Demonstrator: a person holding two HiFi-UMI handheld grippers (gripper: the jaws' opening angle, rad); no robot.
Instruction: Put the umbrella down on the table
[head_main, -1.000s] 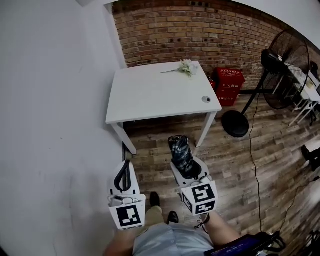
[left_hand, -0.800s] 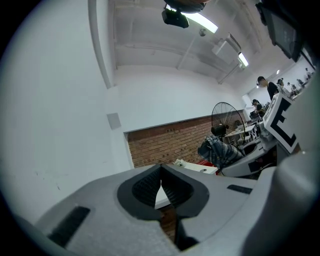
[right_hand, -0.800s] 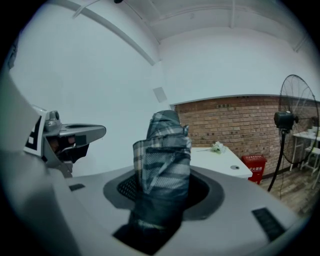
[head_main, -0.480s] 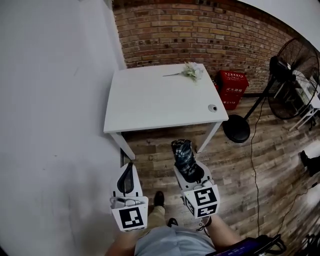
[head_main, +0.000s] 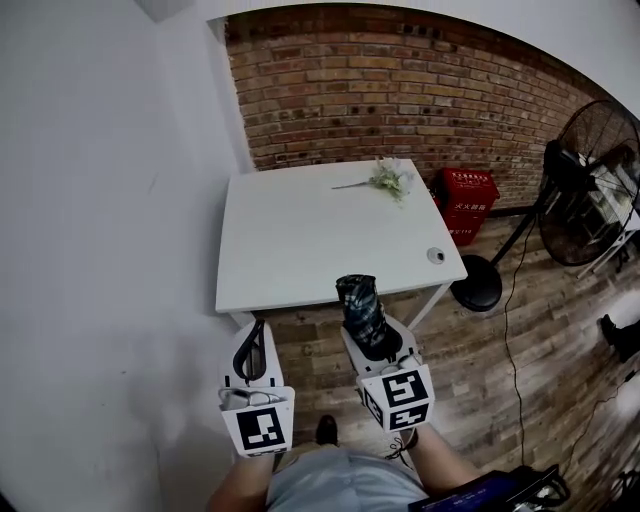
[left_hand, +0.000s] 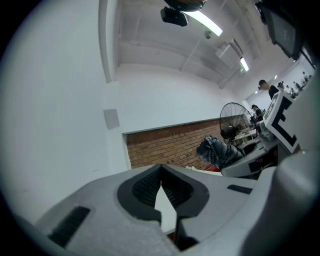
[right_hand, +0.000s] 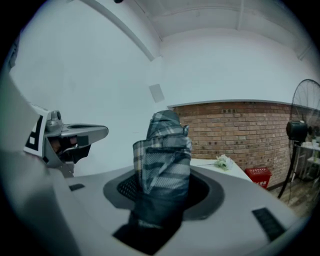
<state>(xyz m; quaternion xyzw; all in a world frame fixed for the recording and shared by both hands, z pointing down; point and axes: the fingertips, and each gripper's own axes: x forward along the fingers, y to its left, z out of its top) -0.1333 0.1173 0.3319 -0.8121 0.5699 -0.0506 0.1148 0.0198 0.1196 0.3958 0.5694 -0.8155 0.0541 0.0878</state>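
A folded plaid umbrella (head_main: 362, 306) sticks forward out of my right gripper (head_main: 374, 335), which is shut on it; in the right gripper view the umbrella (right_hand: 162, 167) fills the space between the jaws. Its tip reaches just over the near edge of the white table (head_main: 300, 240). My left gripper (head_main: 251, 358) hangs to the left of it, short of the table's near edge, shut with nothing between its jaws; in the left gripper view its jaws meet at the tips (left_hand: 161, 187). The umbrella (left_hand: 216, 151) also shows at the right of that view.
A sprig of white flowers (head_main: 385, 180) lies at the table's far right, and a small round disc (head_main: 435, 255) near its right front corner. A red crate (head_main: 467, 197) and a standing fan (head_main: 580, 190) are to the right. A white wall runs on the left, brick behind.
Both grippers and the umbrella have come closer to the table: its near edge now lies just under the umbrella's tip, where a strip of floor showed before.
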